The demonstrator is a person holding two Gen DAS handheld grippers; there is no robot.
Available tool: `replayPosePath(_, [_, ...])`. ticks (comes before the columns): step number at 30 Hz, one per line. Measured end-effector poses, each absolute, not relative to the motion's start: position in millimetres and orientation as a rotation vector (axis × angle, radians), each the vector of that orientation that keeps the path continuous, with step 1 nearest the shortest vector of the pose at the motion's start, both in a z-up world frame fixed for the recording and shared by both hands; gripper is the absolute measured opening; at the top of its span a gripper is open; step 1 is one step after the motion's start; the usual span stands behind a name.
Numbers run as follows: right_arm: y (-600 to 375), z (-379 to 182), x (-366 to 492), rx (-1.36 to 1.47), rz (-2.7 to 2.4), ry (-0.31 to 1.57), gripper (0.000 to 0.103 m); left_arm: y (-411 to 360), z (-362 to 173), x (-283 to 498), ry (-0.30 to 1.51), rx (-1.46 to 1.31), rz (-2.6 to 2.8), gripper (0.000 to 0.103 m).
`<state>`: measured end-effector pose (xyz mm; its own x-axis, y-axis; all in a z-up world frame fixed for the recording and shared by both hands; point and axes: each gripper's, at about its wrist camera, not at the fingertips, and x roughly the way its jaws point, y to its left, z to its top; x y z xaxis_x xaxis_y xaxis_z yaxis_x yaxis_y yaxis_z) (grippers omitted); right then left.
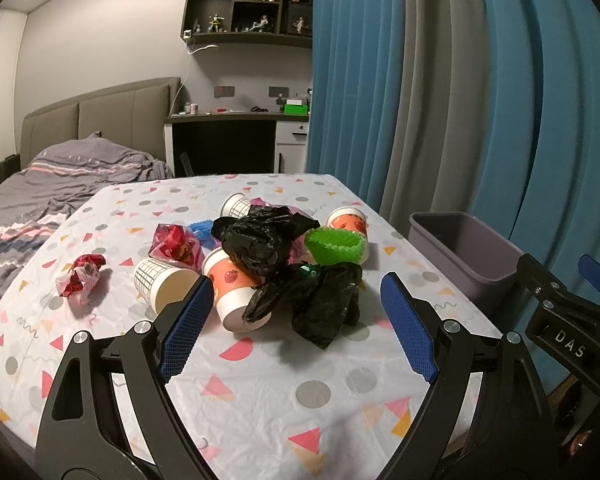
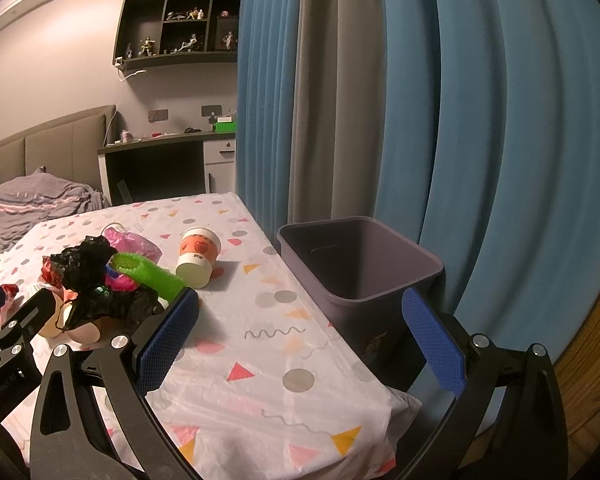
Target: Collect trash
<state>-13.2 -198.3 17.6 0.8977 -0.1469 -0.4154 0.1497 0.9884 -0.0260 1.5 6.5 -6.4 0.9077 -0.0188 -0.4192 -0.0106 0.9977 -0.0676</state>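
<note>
While trash (image 1: 276,256) sits mid-table | both hand-held grippers (image 1: 300,328) (image 2: 300,344) wide, empty | bin (image 2: 364,276) beside table edge

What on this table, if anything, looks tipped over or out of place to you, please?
Several paper cups lie on their sides, including a grid-patterned cup and a fruit-print cup. Crumpled black plastic bags and a red wrapper litter the tablecloth, while the grey bin beside the table looks empty.

Two low, near wrist views over one table (image 1: 260,400), shared bin (image 2: 360,272) at right.
</note>
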Motion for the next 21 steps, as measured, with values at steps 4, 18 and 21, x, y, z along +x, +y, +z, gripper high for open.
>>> replayPosePath(4, [-198.0, 17.3, -13.5, 0.007, -0.153, 0.430, 0.098, 6.9, -7.7, 2.9, 0.438, -0.071, -0.005, 0.084])
replayPosePath(18, [-197.7, 16.1, -12.9, 0.015, -0.149, 0.430, 0.098, 5.9, -9.0, 3.7, 0.441, -0.069, -0.004, 0.084])
replayPosePath(21, [-197.0, 15.8, -13.9, 0.012, -0.150, 0.430, 0.098, 5.7, -9.0, 3.8, 0.441, -0.071, -0.004, 0.084])
